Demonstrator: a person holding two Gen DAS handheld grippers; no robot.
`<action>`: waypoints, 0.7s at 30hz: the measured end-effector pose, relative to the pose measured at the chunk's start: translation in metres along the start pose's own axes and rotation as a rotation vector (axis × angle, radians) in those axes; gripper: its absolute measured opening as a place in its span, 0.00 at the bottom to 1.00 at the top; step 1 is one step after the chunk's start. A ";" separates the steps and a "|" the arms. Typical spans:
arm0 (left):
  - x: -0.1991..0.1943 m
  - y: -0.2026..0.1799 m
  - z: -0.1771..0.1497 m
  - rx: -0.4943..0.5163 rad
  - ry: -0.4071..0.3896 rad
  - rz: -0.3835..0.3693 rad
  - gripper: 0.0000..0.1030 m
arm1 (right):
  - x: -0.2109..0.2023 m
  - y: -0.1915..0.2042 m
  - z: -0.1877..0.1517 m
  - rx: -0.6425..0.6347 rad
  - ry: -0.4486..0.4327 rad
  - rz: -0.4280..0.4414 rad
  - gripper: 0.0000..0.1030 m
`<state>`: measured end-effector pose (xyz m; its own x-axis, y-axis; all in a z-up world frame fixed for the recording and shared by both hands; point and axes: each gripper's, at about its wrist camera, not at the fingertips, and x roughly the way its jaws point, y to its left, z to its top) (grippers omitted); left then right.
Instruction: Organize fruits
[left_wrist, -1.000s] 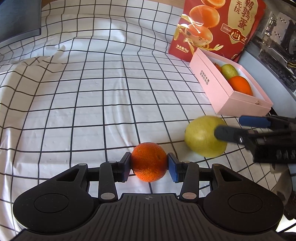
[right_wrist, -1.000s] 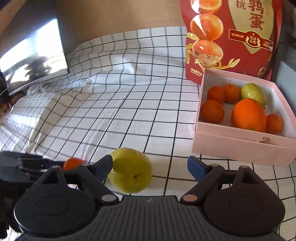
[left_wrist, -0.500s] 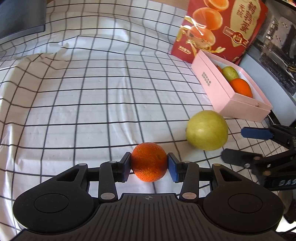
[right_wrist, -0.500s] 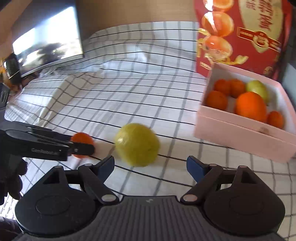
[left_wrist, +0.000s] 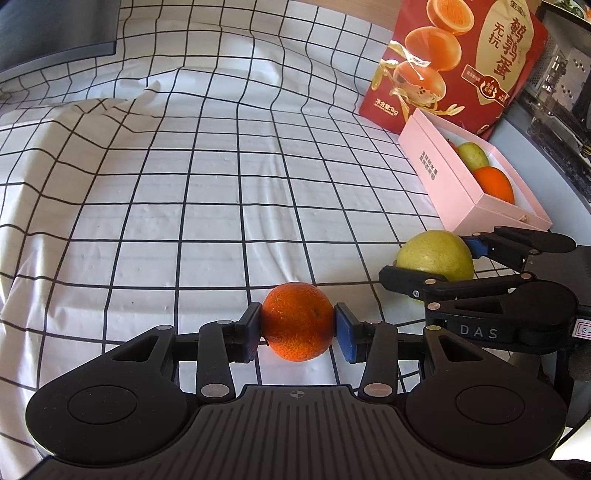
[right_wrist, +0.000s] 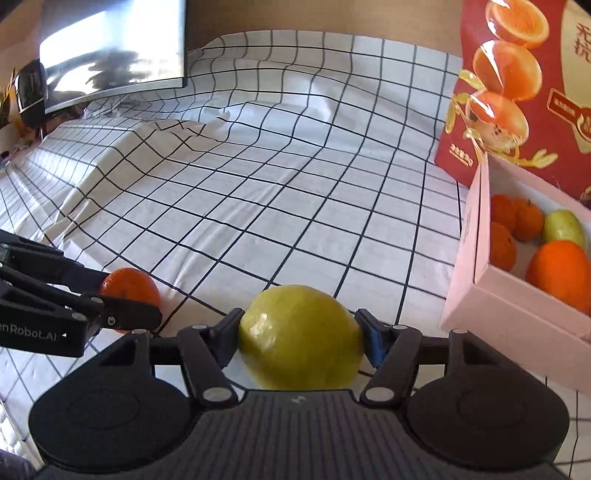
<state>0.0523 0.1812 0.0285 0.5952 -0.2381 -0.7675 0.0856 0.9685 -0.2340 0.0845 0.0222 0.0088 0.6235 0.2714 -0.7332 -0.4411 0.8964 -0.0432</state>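
My left gripper (left_wrist: 297, 326) is shut on a small orange tangerine (left_wrist: 297, 320) just above the checked cloth. My right gripper (right_wrist: 300, 334) is shut on a large yellow-green pear (right_wrist: 300, 336). In the left wrist view the pear (left_wrist: 436, 256) and the right gripper (left_wrist: 436, 266) sit close to the right of the tangerine. In the right wrist view the tangerine (right_wrist: 129, 286) and the left gripper (right_wrist: 125, 295) are at the lower left. A pink open box (left_wrist: 443, 173) at the right holds several fruits: small tangerines (right_wrist: 504, 212), a green pear (right_wrist: 563, 229) and a big orange (right_wrist: 561, 267).
A red printed bag (left_wrist: 454, 59) stands behind the pink box (right_wrist: 476, 280). A white black-gridded cloth (left_wrist: 184, 184) covers the surface, with folds at the far left. A dark monitor (right_wrist: 110, 55) stands at the far left edge. Grey equipment (left_wrist: 561, 74) is at the far right.
My right gripper has closed on the pear, which was loose between open fingers before. The left gripper still holds the tangerine and has shifted slightly left of the pear.
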 end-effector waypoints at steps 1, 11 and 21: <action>0.000 0.000 0.000 0.002 0.002 0.000 0.46 | 0.001 0.000 0.001 -0.006 -0.002 0.000 0.63; 0.004 -0.009 0.003 0.062 0.002 0.031 0.46 | 0.002 0.003 0.006 -0.064 -0.040 -0.013 0.55; 0.011 -0.018 0.006 0.137 -0.004 0.037 0.45 | -0.025 -0.003 -0.004 -0.036 -0.051 0.001 0.50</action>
<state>0.0625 0.1612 0.0281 0.6031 -0.2022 -0.7716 0.1718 0.9776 -0.1218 0.0678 0.0113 0.0247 0.6546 0.2908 -0.6978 -0.4639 0.8833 -0.0671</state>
